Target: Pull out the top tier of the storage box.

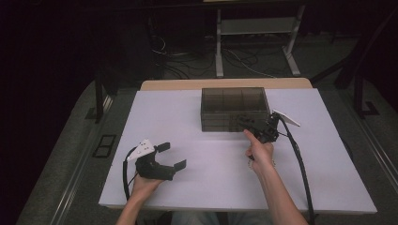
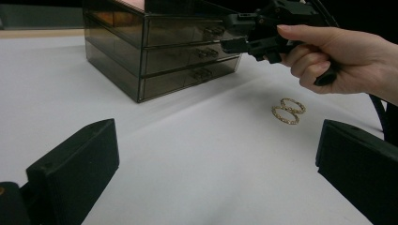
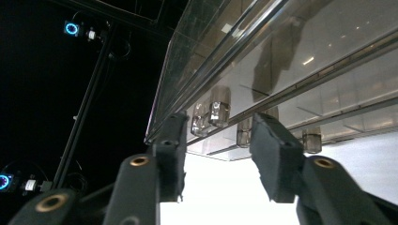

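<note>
The left gripper (image 1: 170, 157) is held wide open and empty, well apart from the drawer box (image 1: 233, 108), to its near left. The right gripper (image 1: 247, 123) is set against the box front, its jaws half closed around a drawer knob (image 3: 218, 111); contact cannot be told. Two rings (image 2: 288, 110) lie nearby.

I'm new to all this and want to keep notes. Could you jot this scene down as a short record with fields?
Surface: white table
Box: smoky clear drawer chest, three drawers stacked, shut
Right tongs: at the chest's front, jaws either side of a drawer knob, not yet pressing
Left tongs: open, nothing between the jaws
Loose item: two gold rings, touching, on the table
</note>
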`<state>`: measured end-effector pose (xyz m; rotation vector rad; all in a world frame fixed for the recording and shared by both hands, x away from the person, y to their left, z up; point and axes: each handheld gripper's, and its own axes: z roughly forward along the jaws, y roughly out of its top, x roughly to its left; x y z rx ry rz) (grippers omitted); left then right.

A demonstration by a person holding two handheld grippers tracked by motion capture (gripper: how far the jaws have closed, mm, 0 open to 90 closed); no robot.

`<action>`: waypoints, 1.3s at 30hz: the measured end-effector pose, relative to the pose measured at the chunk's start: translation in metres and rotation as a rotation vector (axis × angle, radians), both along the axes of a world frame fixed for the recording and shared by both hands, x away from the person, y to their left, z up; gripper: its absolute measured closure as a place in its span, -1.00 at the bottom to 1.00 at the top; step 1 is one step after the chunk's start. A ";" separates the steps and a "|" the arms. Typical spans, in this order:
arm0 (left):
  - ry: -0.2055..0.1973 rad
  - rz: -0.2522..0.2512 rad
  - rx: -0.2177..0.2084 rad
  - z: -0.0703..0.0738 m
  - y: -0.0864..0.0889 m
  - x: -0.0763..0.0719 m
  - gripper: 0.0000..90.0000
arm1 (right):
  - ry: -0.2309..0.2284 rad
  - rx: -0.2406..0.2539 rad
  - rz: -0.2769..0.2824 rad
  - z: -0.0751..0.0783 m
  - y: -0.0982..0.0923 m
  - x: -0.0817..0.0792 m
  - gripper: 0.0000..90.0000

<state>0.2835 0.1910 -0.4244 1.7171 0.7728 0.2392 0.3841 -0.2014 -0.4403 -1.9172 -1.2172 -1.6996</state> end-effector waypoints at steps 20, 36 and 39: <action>-0.001 -0.006 0.003 0.000 0.000 0.000 -1.00 | 0.013 0.073 -0.004 -0.007 0.002 0.003 0.72; 0.000 -0.007 0.003 -0.001 0.000 0.000 -1.00 | 0.073 0.173 -0.048 -0.009 0.004 0.001 0.77; 0.000 -0.007 0.003 0.000 0.000 0.000 -1.00 | 0.078 0.167 -0.055 -0.008 0.006 0.000 0.78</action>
